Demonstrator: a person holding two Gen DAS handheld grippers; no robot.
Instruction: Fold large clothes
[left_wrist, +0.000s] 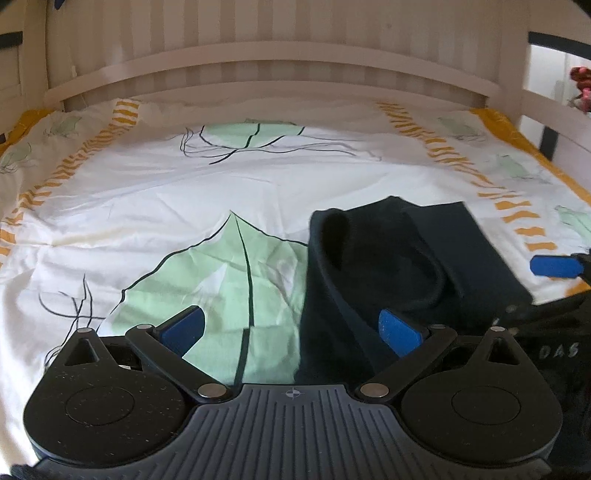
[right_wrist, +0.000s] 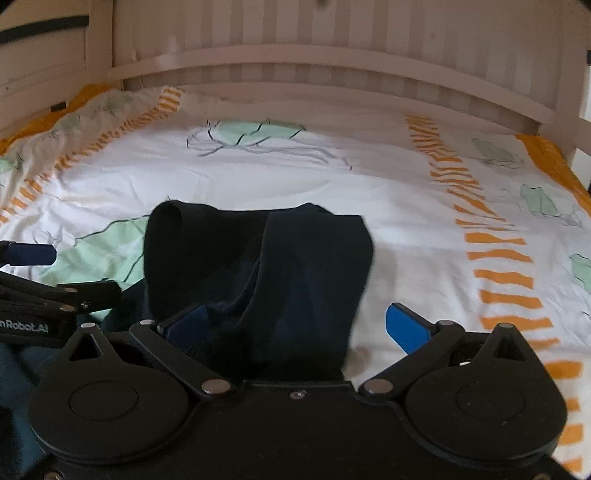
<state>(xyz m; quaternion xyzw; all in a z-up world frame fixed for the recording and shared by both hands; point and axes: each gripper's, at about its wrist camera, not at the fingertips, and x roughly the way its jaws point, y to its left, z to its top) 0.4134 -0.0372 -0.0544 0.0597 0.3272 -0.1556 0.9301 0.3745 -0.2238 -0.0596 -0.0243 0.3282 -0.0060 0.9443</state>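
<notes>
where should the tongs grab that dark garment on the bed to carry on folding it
Likely the far edge of the dark garment, at its two far corners: the rounded lobe on the left and the squarer corner on the right. Both lie flat on the sheet with bare bedding beyond. Come in low from the sides, left tongs and right tongs, both open, one per corner.

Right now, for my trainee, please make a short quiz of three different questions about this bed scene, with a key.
1. True or false: the left gripper has its jaws open.
2. The dark garment lies on: A) the wooden headboard, B) the leaf-print bedsheet, C) the floor.
3. Fill in: the pads of the right gripper are coloured ____.

Key: 1 true; 2 B; 3 blue.
</notes>
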